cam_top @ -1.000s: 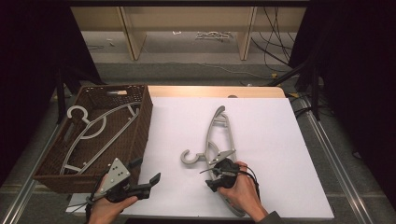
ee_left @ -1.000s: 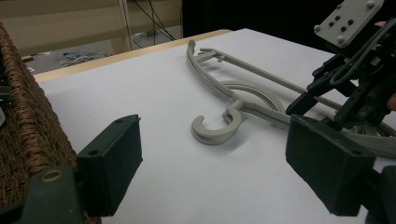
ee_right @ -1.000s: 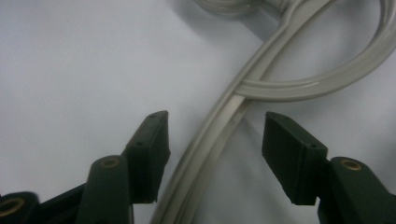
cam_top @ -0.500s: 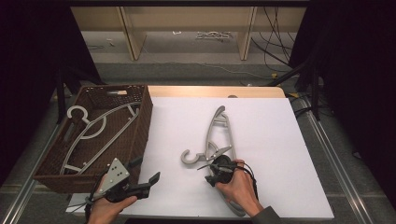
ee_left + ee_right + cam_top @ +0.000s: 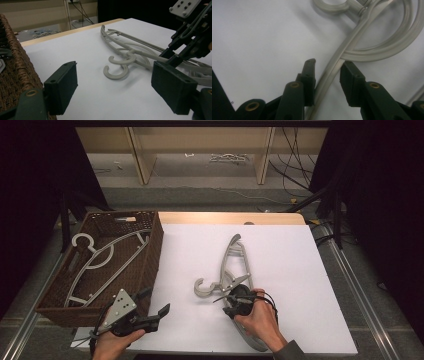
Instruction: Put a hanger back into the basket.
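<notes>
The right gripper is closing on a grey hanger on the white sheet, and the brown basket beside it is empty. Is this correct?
Not quite: the basket is not empty. The high view shows a hanger in the basket. The right gripper has indeed been closing, with a bar of the grey hanger between its jaws.

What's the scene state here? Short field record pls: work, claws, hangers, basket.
work: picking up grey hangers lying on the white table sheet
right claw: jaws have just been closing, straddling one hanger's arm, small gaps left at both pads, not yet clamped
left claw: open, nothing between jaws, held beside the basket
hangers on sheet: overlapping pile, hooks toward the basket
wicker basket: left of the sheet, holds one hanger in basket
</notes>
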{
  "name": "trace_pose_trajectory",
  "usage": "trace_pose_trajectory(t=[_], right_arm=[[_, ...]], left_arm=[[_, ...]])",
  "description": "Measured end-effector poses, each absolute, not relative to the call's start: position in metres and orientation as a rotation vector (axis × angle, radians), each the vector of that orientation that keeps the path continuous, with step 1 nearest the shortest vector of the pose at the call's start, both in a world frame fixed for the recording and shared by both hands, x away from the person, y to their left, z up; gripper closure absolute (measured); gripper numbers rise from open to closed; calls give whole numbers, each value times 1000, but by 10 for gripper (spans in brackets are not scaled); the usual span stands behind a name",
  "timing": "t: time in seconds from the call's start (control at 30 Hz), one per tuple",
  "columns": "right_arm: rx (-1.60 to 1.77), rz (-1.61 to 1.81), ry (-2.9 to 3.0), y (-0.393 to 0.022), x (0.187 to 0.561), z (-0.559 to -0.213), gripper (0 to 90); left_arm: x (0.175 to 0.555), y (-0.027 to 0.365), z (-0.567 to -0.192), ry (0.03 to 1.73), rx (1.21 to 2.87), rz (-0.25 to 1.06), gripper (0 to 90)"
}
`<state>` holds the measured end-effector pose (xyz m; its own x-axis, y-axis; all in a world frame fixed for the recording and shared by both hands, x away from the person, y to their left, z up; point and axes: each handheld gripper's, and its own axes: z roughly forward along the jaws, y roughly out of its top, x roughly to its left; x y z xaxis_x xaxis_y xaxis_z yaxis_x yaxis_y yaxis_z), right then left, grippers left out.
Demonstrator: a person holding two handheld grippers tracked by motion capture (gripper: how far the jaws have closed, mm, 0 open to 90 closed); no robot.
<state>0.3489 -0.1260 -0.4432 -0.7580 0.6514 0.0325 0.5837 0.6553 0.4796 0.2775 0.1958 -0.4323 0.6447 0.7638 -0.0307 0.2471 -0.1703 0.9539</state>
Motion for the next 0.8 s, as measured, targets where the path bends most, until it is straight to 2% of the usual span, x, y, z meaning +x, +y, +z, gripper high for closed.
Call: trace_pose_trajectory(t=[0.77, 0.8], right_arm=[[1014, 655, 2670, -181, 341, -420, 757], [1014, 682, 2659, -187, 341, -418, 781]], left_arm=[[279, 198, -434, 844, 1743, 556, 213], [279, 198, -434, 847, 1744, 556, 215]])
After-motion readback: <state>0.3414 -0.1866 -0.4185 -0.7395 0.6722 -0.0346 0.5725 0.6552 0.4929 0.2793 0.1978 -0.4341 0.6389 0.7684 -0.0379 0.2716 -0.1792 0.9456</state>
